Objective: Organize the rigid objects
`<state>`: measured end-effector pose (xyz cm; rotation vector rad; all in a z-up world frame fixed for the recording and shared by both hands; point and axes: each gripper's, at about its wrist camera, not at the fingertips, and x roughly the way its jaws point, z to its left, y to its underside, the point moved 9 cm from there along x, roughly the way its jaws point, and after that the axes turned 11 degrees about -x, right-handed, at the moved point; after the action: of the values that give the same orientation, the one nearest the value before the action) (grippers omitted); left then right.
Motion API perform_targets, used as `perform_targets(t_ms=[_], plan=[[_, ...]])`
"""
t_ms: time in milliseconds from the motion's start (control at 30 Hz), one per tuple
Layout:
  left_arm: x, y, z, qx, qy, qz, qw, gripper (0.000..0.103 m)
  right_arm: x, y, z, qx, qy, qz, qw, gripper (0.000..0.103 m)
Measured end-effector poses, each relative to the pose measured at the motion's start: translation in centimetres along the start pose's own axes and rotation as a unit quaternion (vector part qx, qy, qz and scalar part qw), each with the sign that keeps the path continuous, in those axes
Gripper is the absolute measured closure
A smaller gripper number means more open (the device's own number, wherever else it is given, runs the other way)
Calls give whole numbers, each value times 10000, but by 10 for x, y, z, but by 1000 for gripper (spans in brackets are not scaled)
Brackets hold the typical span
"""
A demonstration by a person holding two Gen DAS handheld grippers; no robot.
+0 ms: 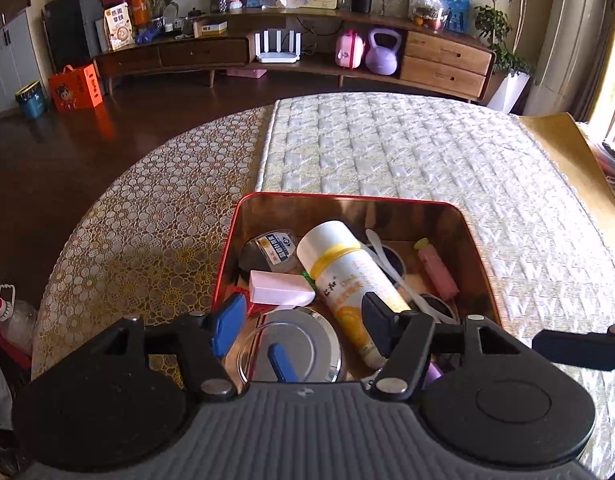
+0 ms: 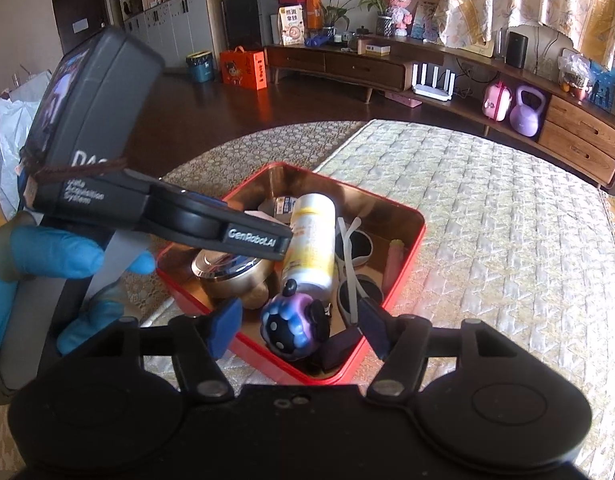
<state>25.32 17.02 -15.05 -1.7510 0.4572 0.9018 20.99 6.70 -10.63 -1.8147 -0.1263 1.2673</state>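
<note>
A red metal tin [image 1: 349, 199] [image 2: 407, 264] sits on the table and holds several rigid items: a white and yellow bottle [image 1: 347, 276] [image 2: 311, 244], a pink box [image 1: 279, 290], a round gold lidded jar [image 1: 291, 344] [image 2: 227, 270], white sunglasses [image 2: 353, 256], a pink tube [image 1: 437, 266] [image 2: 393, 266] and a blue-purple round toy [image 2: 295, 326]. My left gripper [image 1: 301, 322] is open above the jar at the tin's near left. My right gripper [image 2: 301, 330] is open, its fingers either side of the toy at the tin's near edge.
The tin rests where a gold lace cloth [image 1: 147, 240] meets a quilted white mat [image 1: 467, 168]. A long wooden cabinet [image 1: 291, 52] runs along the far wall. A gloved hand [image 2: 47, 256] holds the left gripper's body [image 2: 107, 184] over the tin's left side.
</note>
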Motion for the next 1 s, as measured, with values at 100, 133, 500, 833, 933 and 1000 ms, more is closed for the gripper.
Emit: perform_targets(t_ms=[100, 133, 500, 833, 933, 1000], plan=[[-15, 2, -2, -7, 77, -78, 9999, 33, -12, 0, -5, 102, 52, -155, 9998, 31], [-20, 3, -2, -10, 96, -98, 9999, 32, -15, 1, -6, 145, 55, -195, 9997, 30], [-74, 15, -7, -7, 246, -438, 9987, 26, -57, 6, -17, 450, 196, -836, 9953, 17], [-112, 25, -12, 61, 317, -751, 9967, 20, -84, 14, -17, 504, 323, -1308, 9896, 2], [-120, 30, -16, 66, 365, -775, 9963, 20, -91, 16, -17, 548, 372, -1421, 9876, 0], [-124, 33, -19, 73, 396, -780, 9961, 17, -95, 17, -18, 608, 388, -1484, 9863, 0]])
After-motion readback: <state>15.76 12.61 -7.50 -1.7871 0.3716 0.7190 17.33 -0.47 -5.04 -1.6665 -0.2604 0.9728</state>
